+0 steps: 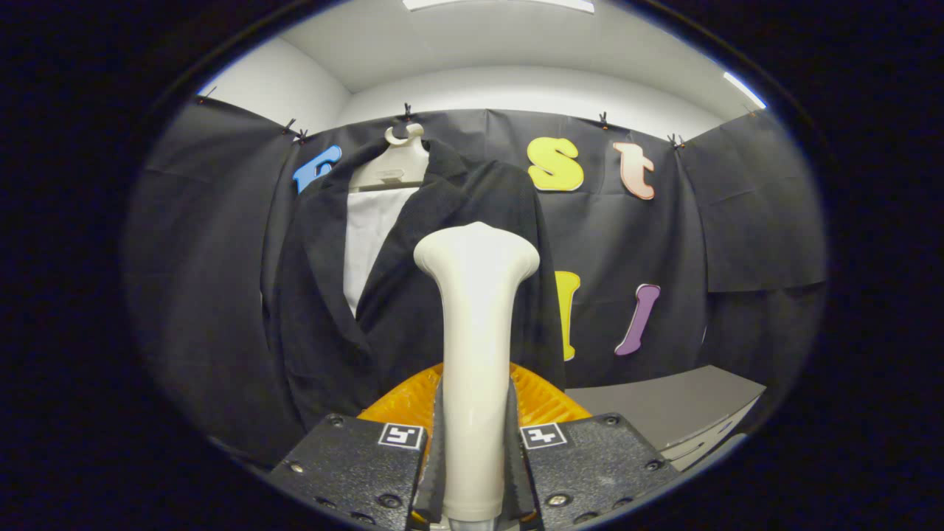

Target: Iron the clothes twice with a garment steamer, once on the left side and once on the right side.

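A cream garment steamer (476, 324) stands upright between my fingers, and my gripper (476, 450) is shut on its handle. Its flared head points toward the dark jacket (413, 295), over the jacket's right front panel. The jacket hangs on a white hanger (394, 166) against the booth wall, open at the front, with a white lining (369, 236) showing between the lapels. I cannot tell whether the steamer head touches the cloth.
An orange ribbed object (542, 398) sits low, just beyond my fingers and behind the steamer's handle. A grey table (664, 405) extends to the right of the jacket, below the wall cloth.
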`<action>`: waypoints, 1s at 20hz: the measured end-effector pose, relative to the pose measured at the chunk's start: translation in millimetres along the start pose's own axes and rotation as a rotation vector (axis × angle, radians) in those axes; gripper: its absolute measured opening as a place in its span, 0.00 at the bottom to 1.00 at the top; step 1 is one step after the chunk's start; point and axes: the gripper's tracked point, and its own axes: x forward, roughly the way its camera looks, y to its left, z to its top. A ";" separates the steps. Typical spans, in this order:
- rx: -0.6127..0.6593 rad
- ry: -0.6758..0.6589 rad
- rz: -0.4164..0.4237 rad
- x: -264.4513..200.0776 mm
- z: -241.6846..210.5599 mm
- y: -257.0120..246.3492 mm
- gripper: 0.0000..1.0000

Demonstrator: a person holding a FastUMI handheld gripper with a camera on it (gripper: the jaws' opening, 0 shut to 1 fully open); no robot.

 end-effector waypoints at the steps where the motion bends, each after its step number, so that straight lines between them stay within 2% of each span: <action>1: 0.003 0.007 0.000 -3.9 -5.7 -0.8 0.35; 4: 0.004 0.042 0.005 -12.0 -30.4 0.5 0.35; 20: -0.043 0.152 0.038 -44.2 -103.3 7.0 0.35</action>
